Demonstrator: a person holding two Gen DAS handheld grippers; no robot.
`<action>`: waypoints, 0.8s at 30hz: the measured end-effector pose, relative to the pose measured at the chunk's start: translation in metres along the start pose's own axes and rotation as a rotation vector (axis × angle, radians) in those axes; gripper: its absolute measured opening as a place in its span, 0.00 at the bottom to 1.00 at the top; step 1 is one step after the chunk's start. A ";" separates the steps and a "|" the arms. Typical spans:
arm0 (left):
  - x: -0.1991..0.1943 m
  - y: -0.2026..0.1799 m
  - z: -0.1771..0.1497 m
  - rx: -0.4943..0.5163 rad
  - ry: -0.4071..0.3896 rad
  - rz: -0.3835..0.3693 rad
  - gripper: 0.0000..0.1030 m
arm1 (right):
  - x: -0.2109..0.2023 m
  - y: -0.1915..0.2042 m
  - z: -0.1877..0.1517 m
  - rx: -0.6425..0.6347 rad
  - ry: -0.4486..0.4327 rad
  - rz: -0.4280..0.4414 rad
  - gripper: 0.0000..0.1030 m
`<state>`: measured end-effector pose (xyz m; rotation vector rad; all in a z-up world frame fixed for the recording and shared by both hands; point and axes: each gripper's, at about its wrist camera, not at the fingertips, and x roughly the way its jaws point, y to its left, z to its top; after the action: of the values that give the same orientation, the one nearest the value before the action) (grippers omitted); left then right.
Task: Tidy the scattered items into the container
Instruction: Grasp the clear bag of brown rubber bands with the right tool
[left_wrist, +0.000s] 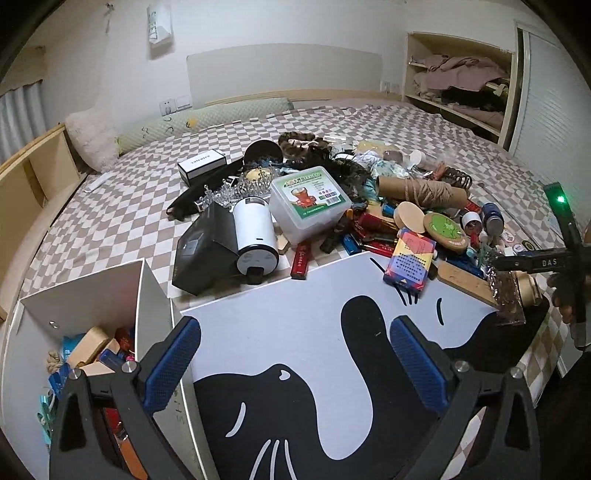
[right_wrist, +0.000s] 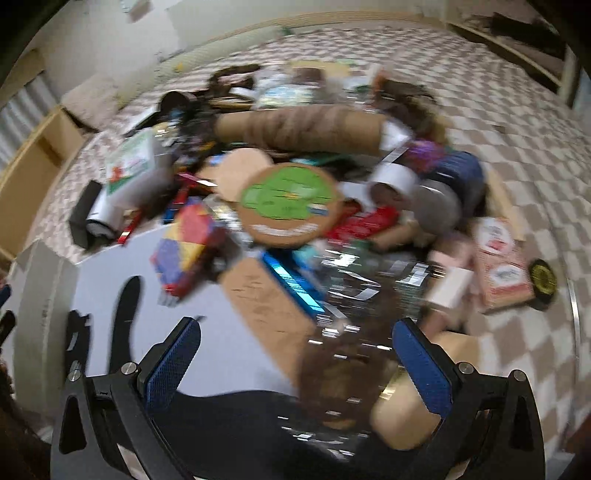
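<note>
A pile of scattered items lies on the checkered bed: a clear plastic box with a green label (left_wrist: 309, 205), a white cylinder (left_wrist: 255, 236), a black box (left_wrist: 205, 251), a colourful card box (left_wrist: 409, 263), a green-faced coaster (left_wrist: 446, 229) and a rope-wrapped cardboard tube (left_wrist: 421, 189). The white container (left_wrist: 79, 291) at lower left holds several items. My left gripper (left_wrist: 295, 362) is open and empty above the white lid with a black drawing (left_wrist: 303, 314). My right gripper (right_wrist: 295, 363) is open over a crinkly clear bag of brown material (right_wrist: 343, 384); the right wrist view is blurred. It also shows in the left wrist view (left_wrist: 517, 266).
A white and black perfume box (left_wrist: 201, 166) and a black strap (left_wrist: 207, 192) lie farther back. A wooden headboard shelf (left_wrist: 33, 170) runs along the left. A wardrobe with folded clothes (left_wrist: 461, 85) stands at the back right. A pink box (right_wrist: 502, 266) lies right of the pile.
</note>
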<state>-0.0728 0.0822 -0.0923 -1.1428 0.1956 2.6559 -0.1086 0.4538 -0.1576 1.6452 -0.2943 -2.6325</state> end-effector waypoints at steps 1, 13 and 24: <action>0.001 0.000 0.000 -0.002 0.004 0.000 1.00 | 0.000 -0.005 0.000 0.009 0.000 -0.019 1.00; 0.009 0.009 -0.012 -0.028 0.027 -0.014 1.00 | 0.043 0.014 -0.005 -0.090 0.005 -0.041 1.00; 0.009 0.025 -0.022 -0.066 0.026 -0.041 1.00 | 0.062 0.140 -0.045 -0.363 0.105 0.223 0.86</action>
<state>-0.0702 0.0553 -0.1136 -1.1894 0.0887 2.6312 -0.1072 0.3020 -0.2074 1.5237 0.0052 -2.2644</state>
